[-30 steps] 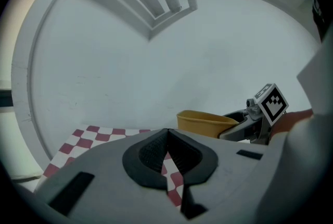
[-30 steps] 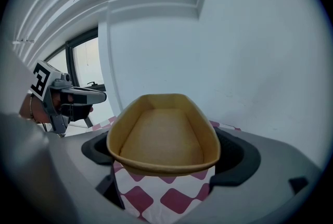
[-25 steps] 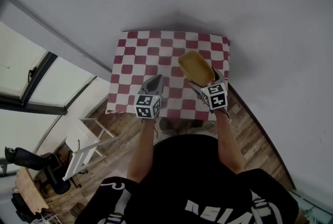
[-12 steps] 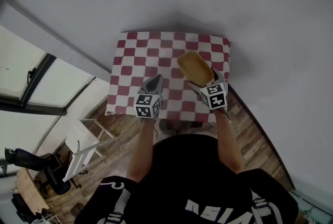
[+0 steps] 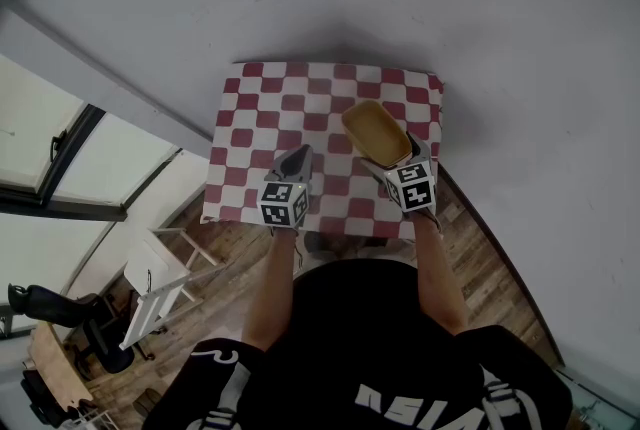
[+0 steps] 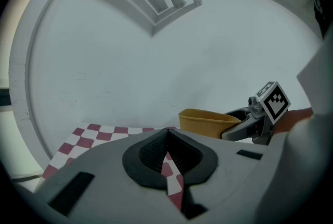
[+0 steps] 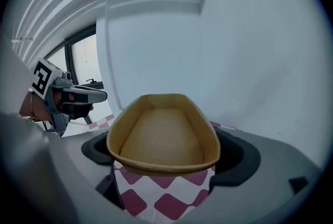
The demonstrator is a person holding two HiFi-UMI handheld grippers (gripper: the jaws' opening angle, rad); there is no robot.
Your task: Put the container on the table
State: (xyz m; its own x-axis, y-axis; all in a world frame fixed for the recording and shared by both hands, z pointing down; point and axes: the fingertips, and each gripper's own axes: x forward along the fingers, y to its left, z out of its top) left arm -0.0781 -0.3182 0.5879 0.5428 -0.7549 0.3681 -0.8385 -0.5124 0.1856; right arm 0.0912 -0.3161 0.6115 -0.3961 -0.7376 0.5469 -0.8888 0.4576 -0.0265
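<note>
Container [image 7: 164, 137] between jaws of right gripper [image 7: 167, 164]

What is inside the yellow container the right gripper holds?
Nothing: the container shows a bare floor and walls. The checkered tablecloth shows below it; whether its base touches the cloth is hidden.

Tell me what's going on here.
A person holds tongs in each hand over a small red-and-white checked table. The right tongs grip an empty tan container by its near end, over the table's right side; whether it touches the surface is unclear. The left tongs are shut, empty, alongside.
</note>
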